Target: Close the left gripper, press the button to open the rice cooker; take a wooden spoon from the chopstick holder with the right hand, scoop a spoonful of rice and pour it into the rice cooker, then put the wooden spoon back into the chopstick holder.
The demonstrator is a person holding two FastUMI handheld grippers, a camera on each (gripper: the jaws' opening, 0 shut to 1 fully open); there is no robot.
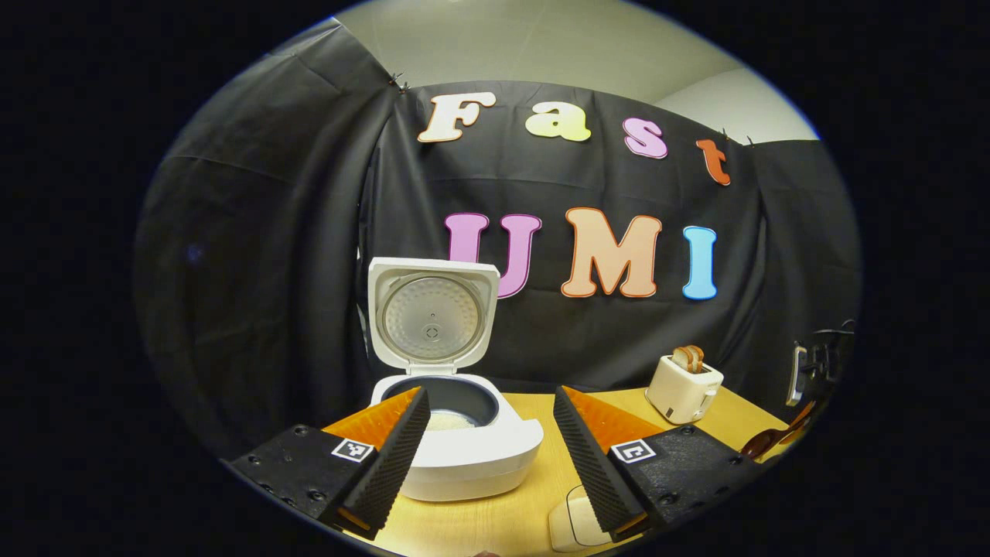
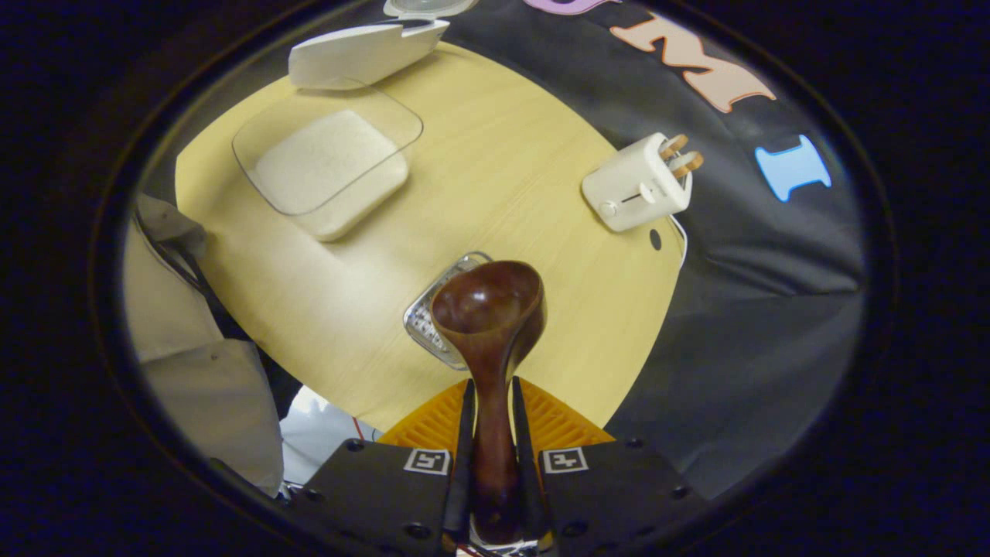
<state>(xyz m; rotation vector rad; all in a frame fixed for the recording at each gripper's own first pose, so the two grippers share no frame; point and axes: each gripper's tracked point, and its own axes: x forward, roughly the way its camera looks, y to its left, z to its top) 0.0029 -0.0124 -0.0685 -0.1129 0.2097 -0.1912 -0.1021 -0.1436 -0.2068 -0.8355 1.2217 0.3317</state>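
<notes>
The white rice cooker (image 1: 464, 449) stands open on the wooden table, lid up, with some rice in its dark pot (image 1: 448, 420). My left gripper (image 1: 489, 456) is open in front of it, fingers apart with nothing between them. In the right gripper view, my right gripper (image 2: 492, 433) is shut on the handle of the dark wooden spoon (image 2: 489, 309), whose empty bowl points forward above the metal chopstick holder (image 2: 428, 321). A clear container of rice (image 2: 329, 158) lies at the upper left, with the rice cooker (image 2: 363, 50) beyond it.
A white toaster (image 1: 682, 387) (image 2: 638, 186) with bread slices stands on the table's right side. The clear container (image 1: 576, 522) shows low between my left fingers. A person's light sleeve (image 2: 201, 363) is at the table's left edge. The black cloth wall surrounds the table.
</notes>
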